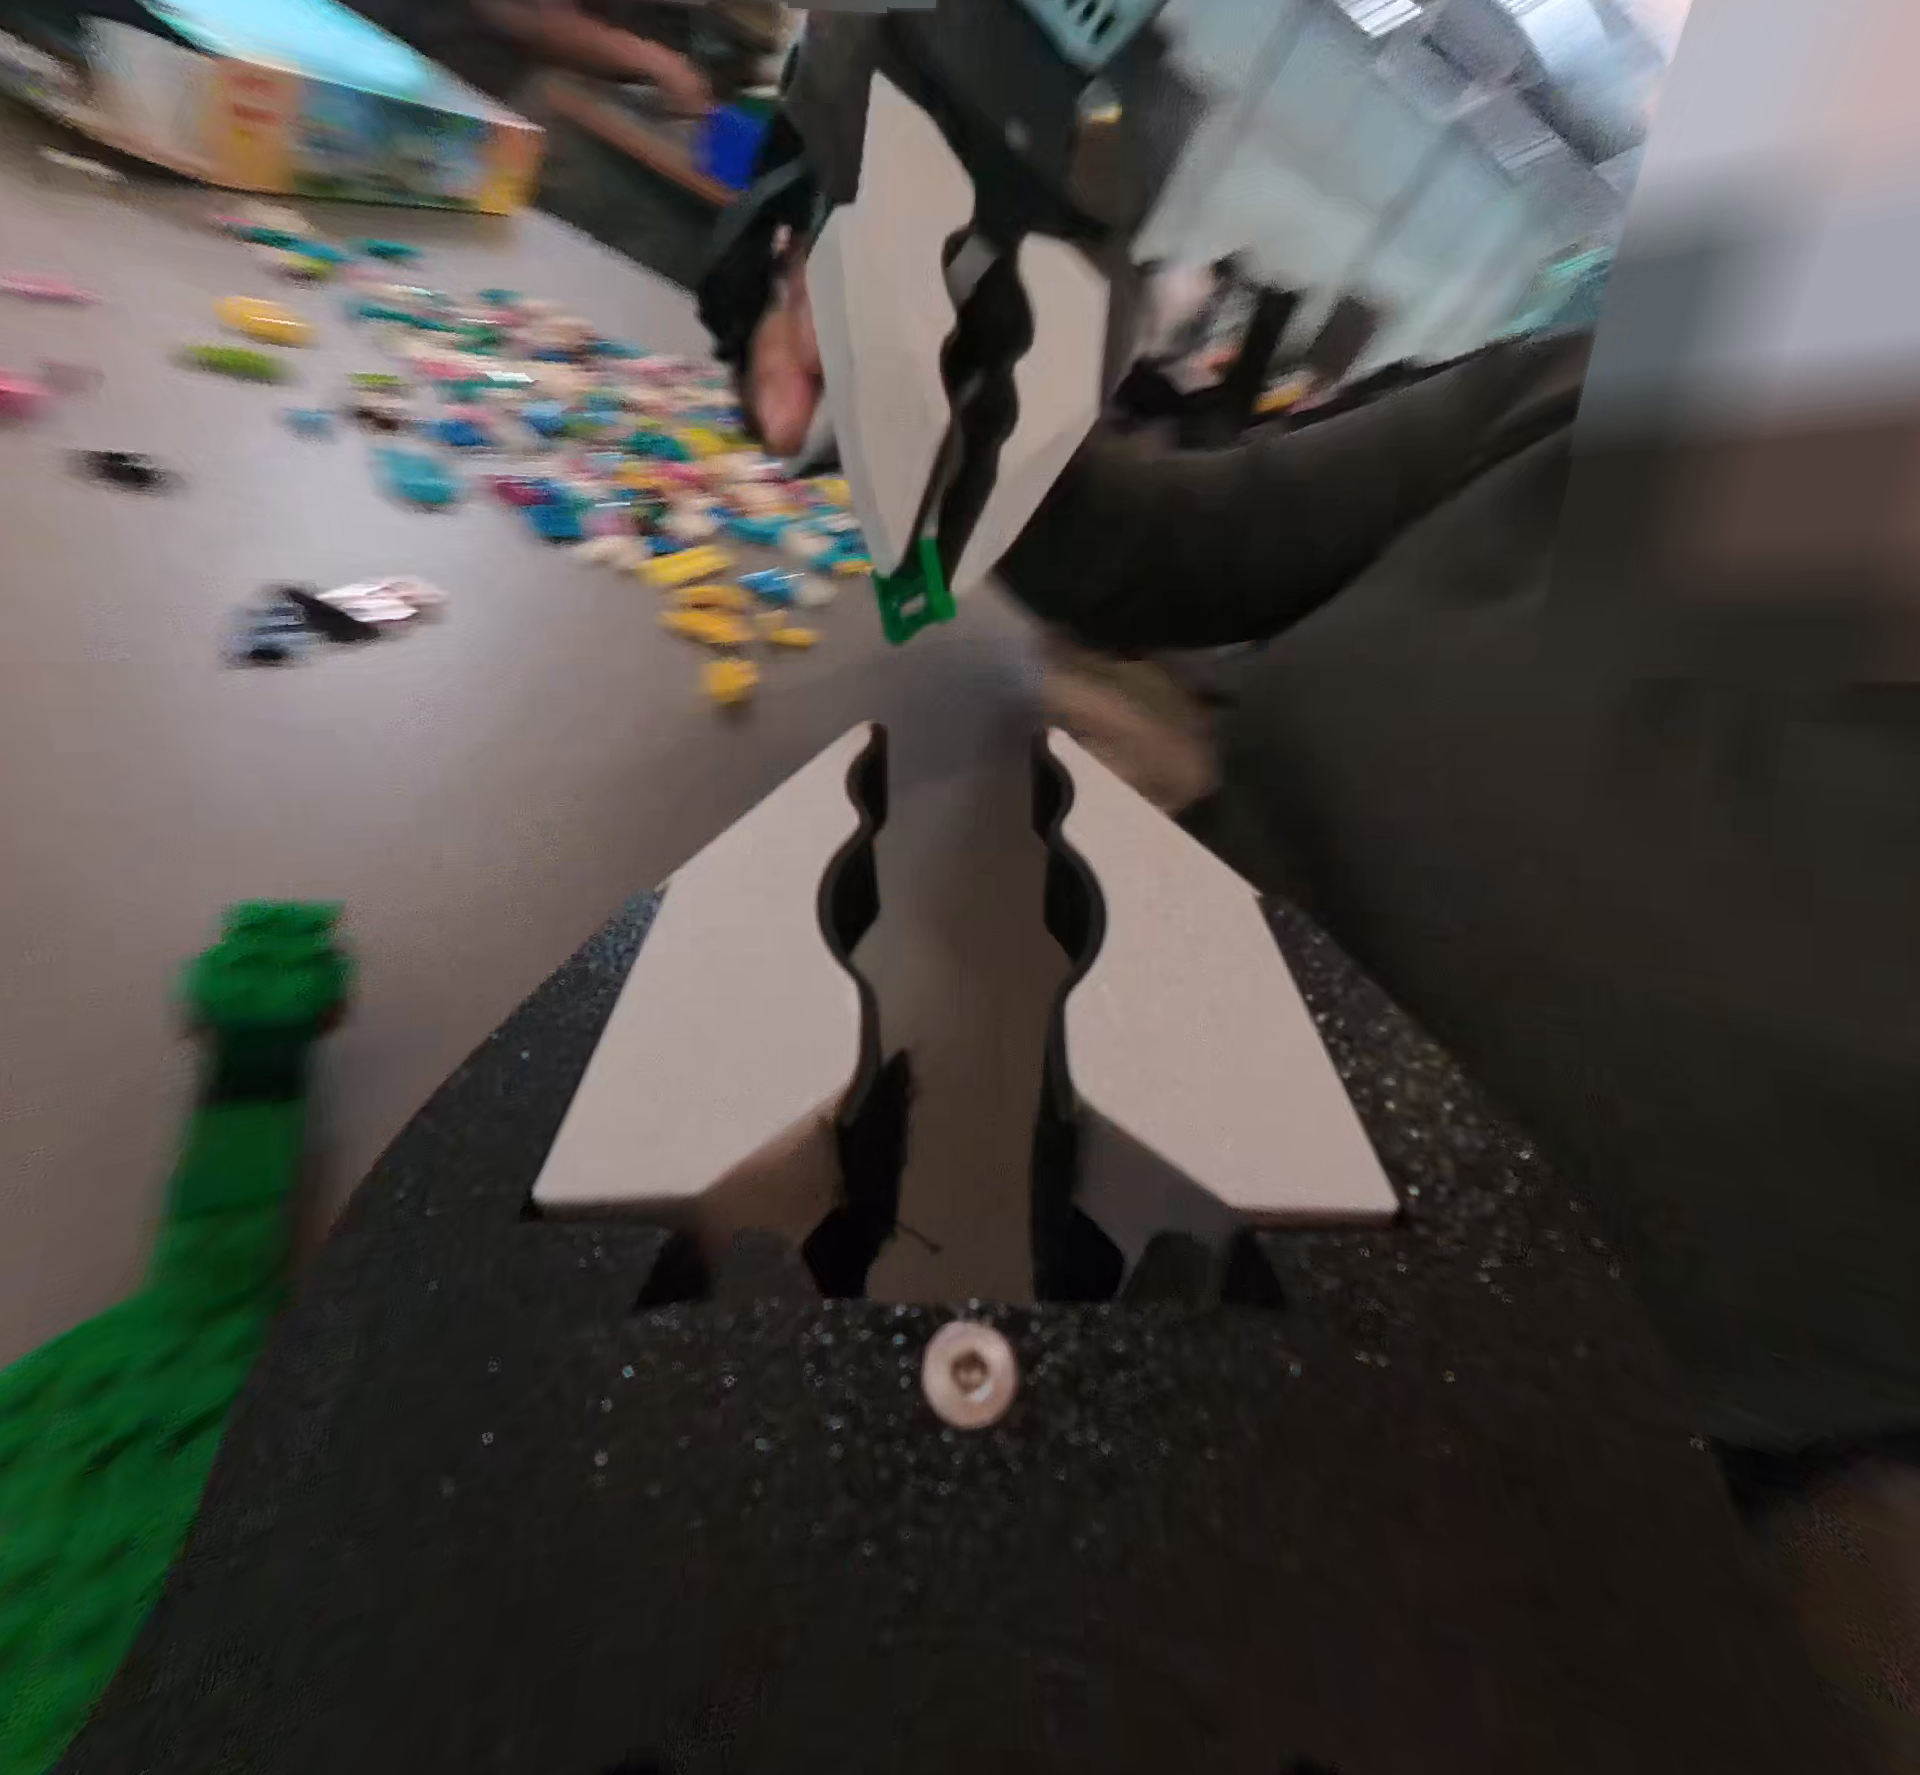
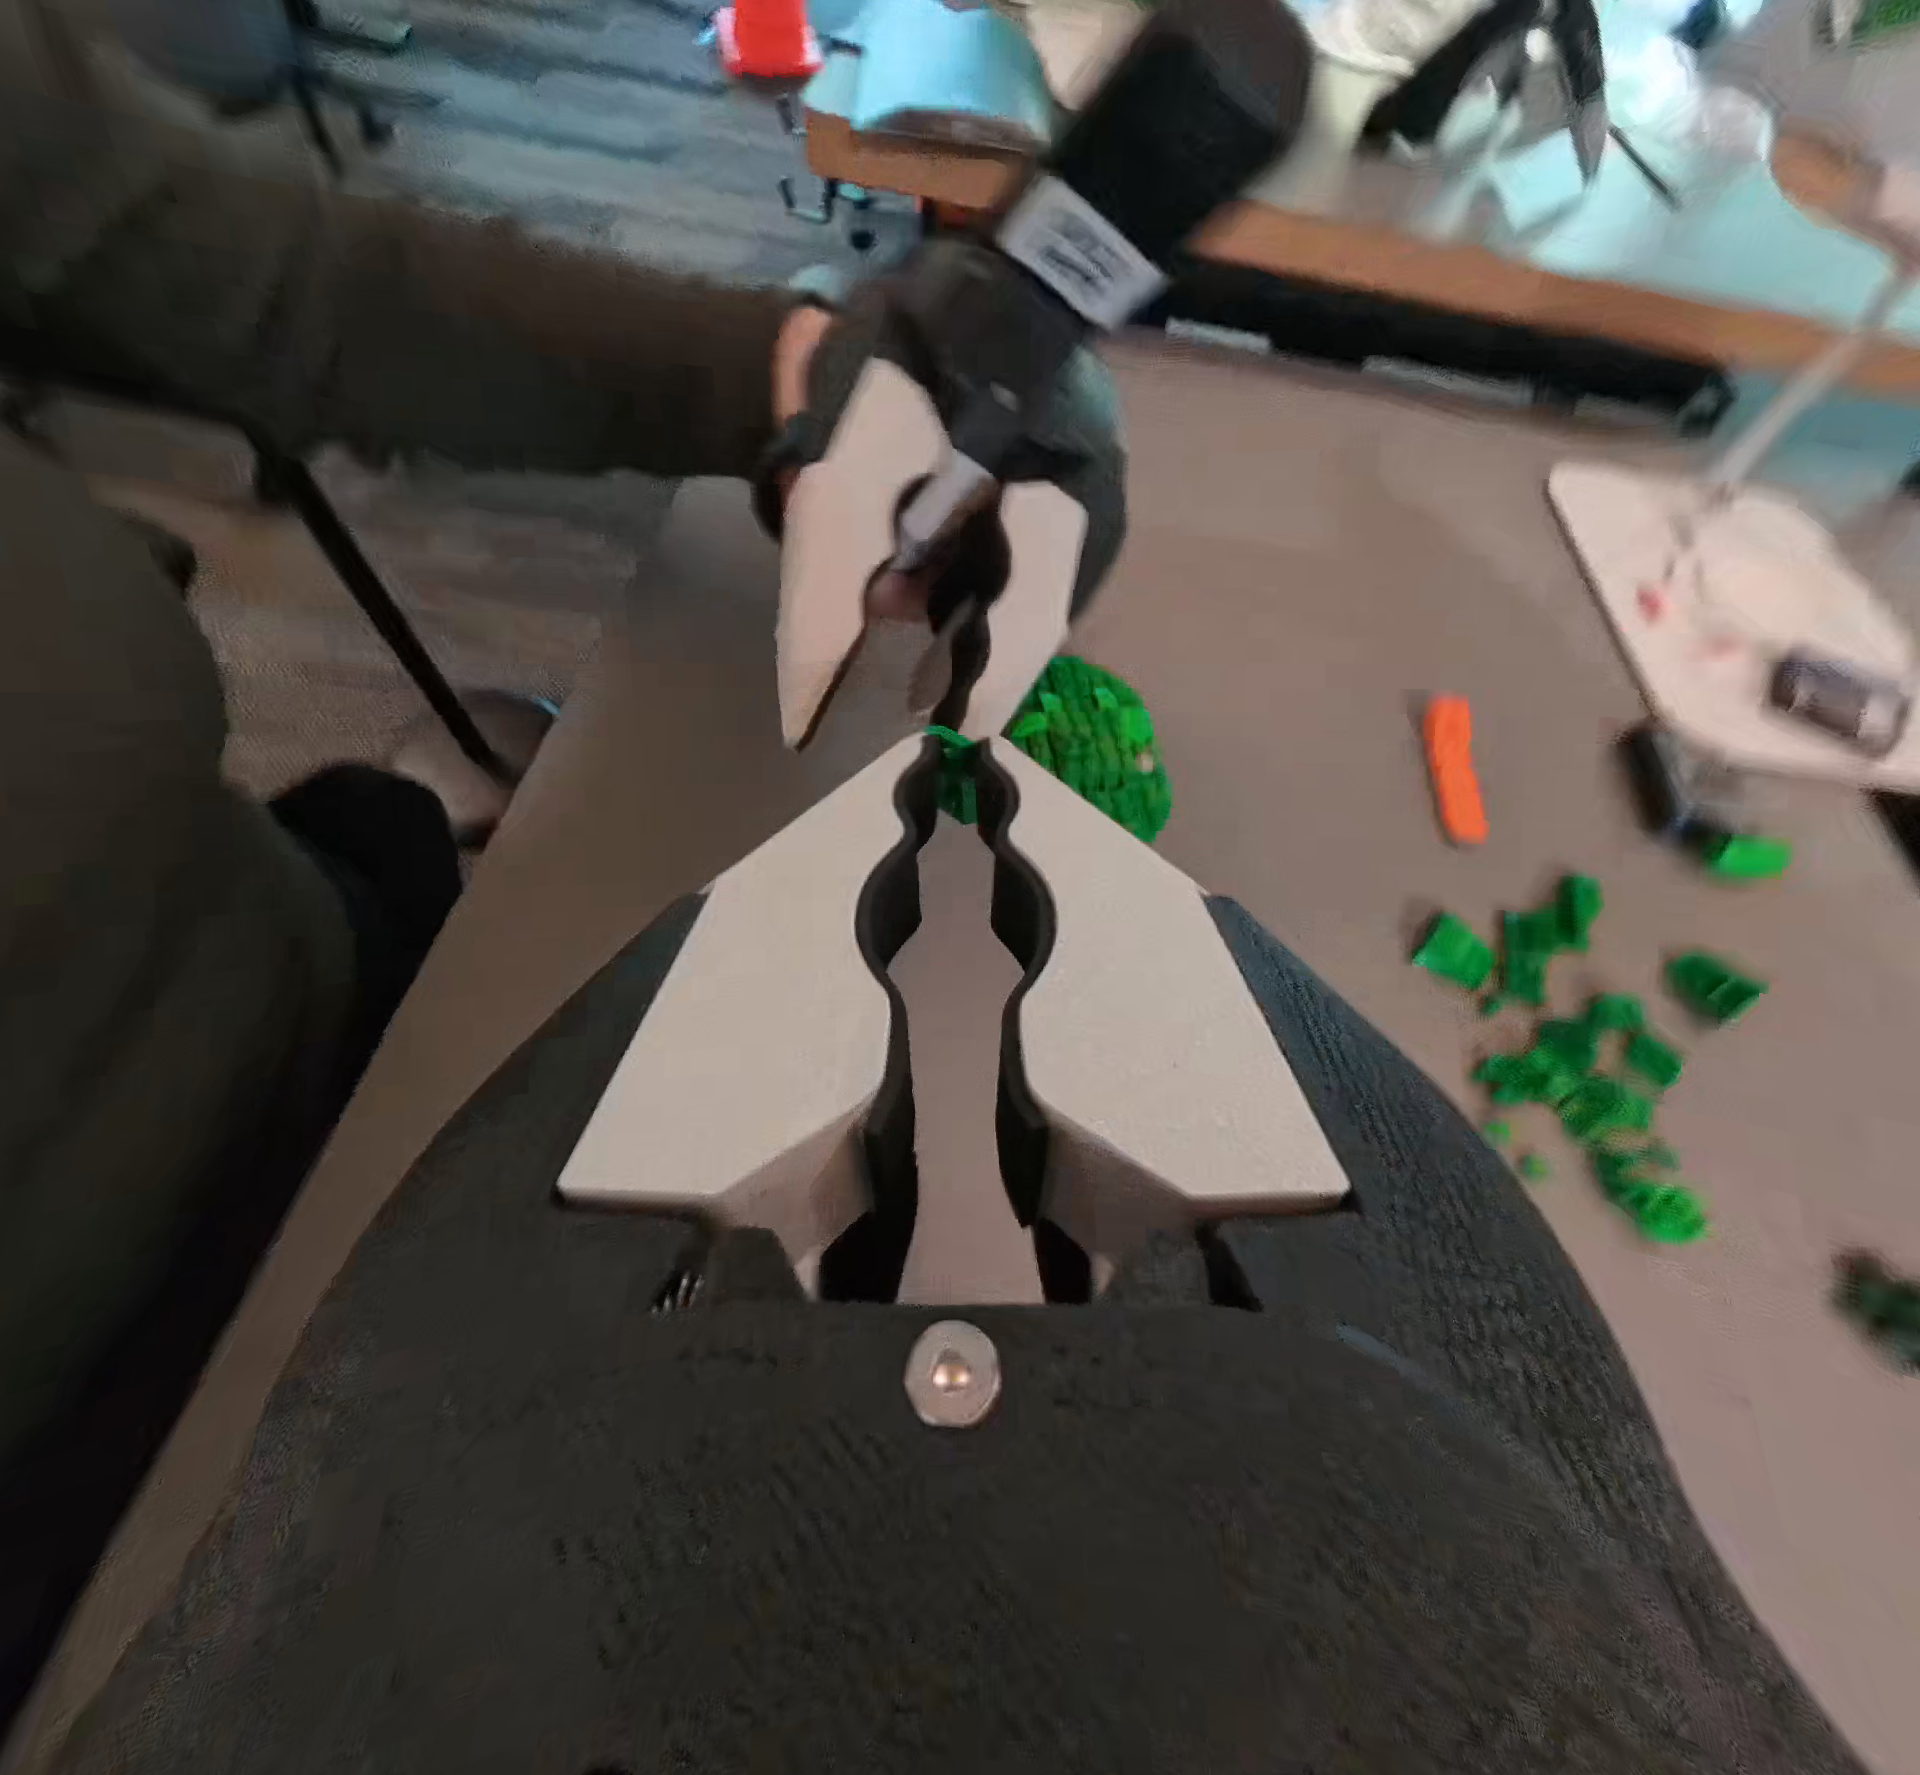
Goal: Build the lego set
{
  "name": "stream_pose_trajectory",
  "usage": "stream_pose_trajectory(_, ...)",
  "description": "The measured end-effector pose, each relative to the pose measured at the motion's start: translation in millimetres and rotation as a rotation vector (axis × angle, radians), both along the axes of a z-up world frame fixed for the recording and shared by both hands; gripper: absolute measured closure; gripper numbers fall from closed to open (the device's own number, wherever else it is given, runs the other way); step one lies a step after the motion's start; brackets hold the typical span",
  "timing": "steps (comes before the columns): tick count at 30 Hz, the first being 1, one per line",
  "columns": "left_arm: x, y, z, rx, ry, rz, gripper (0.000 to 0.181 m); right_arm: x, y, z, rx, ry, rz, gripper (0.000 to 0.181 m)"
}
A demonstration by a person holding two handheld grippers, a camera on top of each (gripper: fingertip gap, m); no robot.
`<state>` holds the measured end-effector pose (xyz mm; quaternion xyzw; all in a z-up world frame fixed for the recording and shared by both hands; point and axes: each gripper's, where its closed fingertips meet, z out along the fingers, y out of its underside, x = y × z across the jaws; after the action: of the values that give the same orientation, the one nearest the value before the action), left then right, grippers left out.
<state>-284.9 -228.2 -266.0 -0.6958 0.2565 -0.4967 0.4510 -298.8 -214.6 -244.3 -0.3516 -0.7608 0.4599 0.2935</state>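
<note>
My right gripper (image 2: 958, 751) is shut on a small green lego piece (image 2: 956, 780), held above the table. In the left wrist view the same gripper (image 1: 916, 562) points down with the green piece (image 1: 914, 603) sticking out of its tips. My left gripper (image 1: 961, 733) is open and empty, its tips just below that piece. It also shows in the right wrist view (image 2: 883, 728), open, facing my right gripper tip to tip. A green lego build (image 2: 1096, 754) lies on the table behind the tips, and shows blurred at the left wrist view's lower left (image 1: 260, 987).
A pile of loose green pieces (image 2: 1579, 1071) and an orange piece (image 2: 1455, 769) lie to the right. A spread of many coloured pieces (image 1: 623, 447) and the set's box (image 1: 312, 104) lie further off on the grey table (image 1: 416, 790). A white stand base (image 2: 1745, 624) is at far right. Both grippers' tips are close together, under 4 cm apart. My left gripper's tips are some 15 cm from the green lego build (image 2: 1096, 754).
</note>
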Motion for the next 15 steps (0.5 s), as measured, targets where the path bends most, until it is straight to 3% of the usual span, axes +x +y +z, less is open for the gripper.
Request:
stream_pose_trajectory(2, -12.4, 10.7, -13.2, 0.131, 0.153, 0.168, 0.146, -5.3, 11.3, -9.9, -0.159, -0.047, -0.074, 0.177)
stream_pose_trajectory(5, -31.6, 23.8, -10.0, 0.410, 0.345, 0.412, 0.134, -11.7, 18.7, -18.0, -0.405, -0.113, -0.124, 0.177)
stream_pose_trajectory(7, -41.4, 28.7, -7.6, 0.630, 0.568, 0.527, 0.127, -14.9, 18.2, -19.5, -0.543, -0.159, -0.114, 0.177)
stream_pose_trajectory(10, -35.4, 29.3, -4.8, 0.876, 0.843, 0.544, 0.118, -19.5, 15.1, -18.0, -0.707, -0.226, -0.080, 0.177)
stream_pose_trajectory(15, -19.6, 30.0, 0.7, 0.958, 0.903, 0.499, 0.116, -23.0, 8.5, -15.0, -0.792, -0.285, -0.024, 0.177)
